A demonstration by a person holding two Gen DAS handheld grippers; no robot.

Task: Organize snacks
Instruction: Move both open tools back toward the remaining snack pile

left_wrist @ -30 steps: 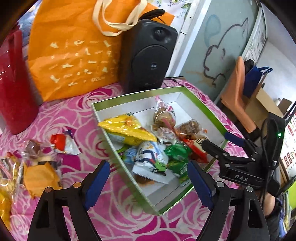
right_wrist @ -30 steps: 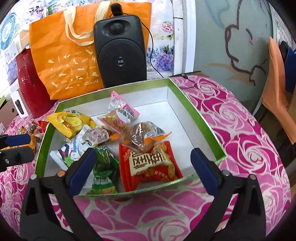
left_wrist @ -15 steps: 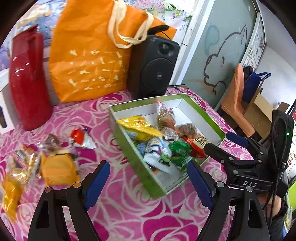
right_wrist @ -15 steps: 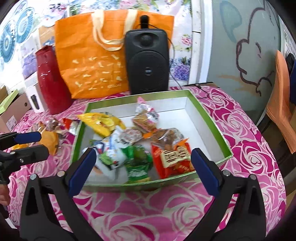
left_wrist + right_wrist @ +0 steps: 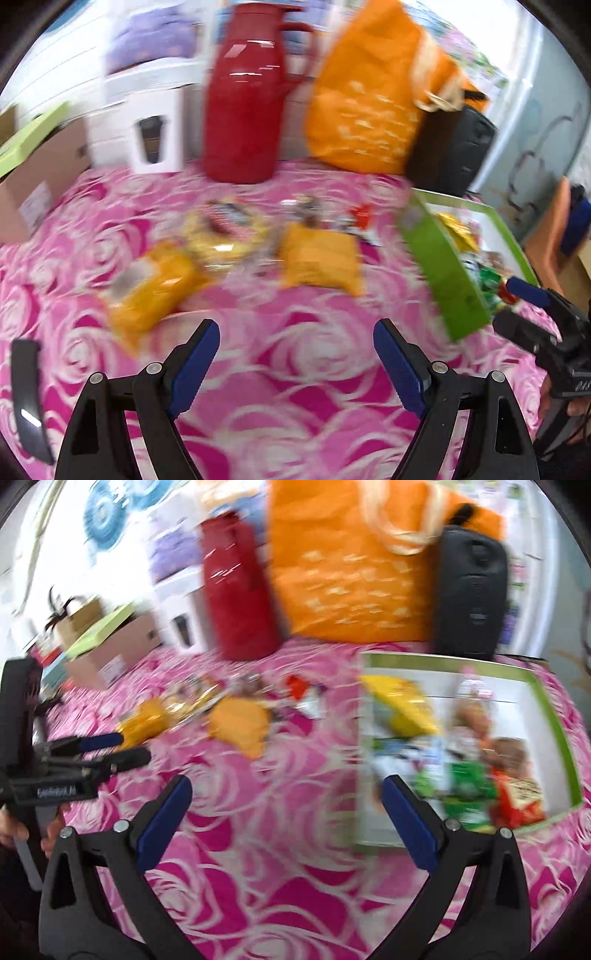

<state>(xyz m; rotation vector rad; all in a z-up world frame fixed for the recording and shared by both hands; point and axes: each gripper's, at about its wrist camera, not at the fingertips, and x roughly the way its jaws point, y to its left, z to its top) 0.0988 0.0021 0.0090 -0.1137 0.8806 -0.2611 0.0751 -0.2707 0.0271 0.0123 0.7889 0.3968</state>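
Desk (image 5: 295, 369) under pink rose cloth (both views blurred). Left gripper (image 5: 295, 363) and right gripper (image 5: 286, 818) spread wide, empty, above cloth. Beyond: loose snacks (image 5: 317, 258) mid-desk; green box (image 5: 554, 716) of snacks at right. Farthest: red flask (image 5: 247, 92), orange bag (image 5: 369, 99), black speaker (image 5: 469, 590).

You have one green box (image 5: 554, 716) with snacks inside; the blur lets me count about six packets there. On the pink cloth (image 5: 295, 369) lie two clear orange-yellow packets (image 5: 317, 258) and a blurred cluster I cannot count. Behind stand one red flask (image 5: 251, 92), one orange bag (image 5: 369, 99), one black speaker (image 5: 469, 590).
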